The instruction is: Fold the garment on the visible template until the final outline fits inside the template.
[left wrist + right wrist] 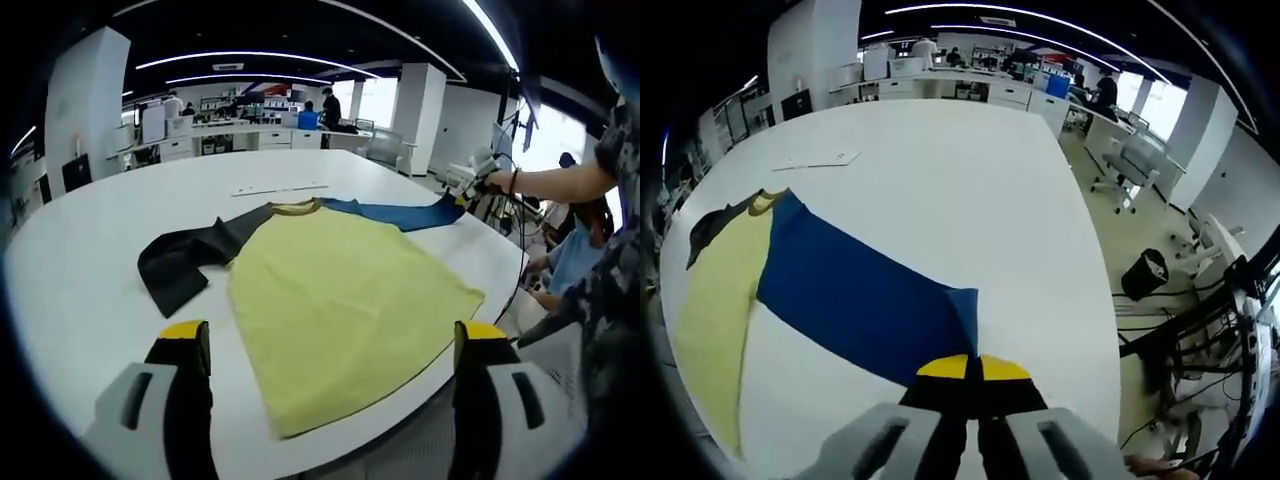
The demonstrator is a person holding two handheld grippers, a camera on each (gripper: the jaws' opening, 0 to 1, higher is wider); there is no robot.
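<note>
Left gripper view looks across the white surface [90, 250] at the garment [340, 290], a shirt with a yellow body, a black sleeve [180, 262] spread toward one side and a blue sleeve [400, 213] stretched out toward the other. The left claw [325, 345] hangs open over the near hem, its jaws wide apart and holding nothing, seemingly waiting while the other side is handled. Far across the shirt, the right claw [462, 185] sits at the tip of the blue sleeve, held by a person's hand [497, 180].

In the right gripper view, the right claw [973, 366] has its jaws pressed together at the cuff edge of that sleeve, apparently pinching the cloth so the sleeve can be folded inward over the yellow body. I cannot make out any template outline.
</note>
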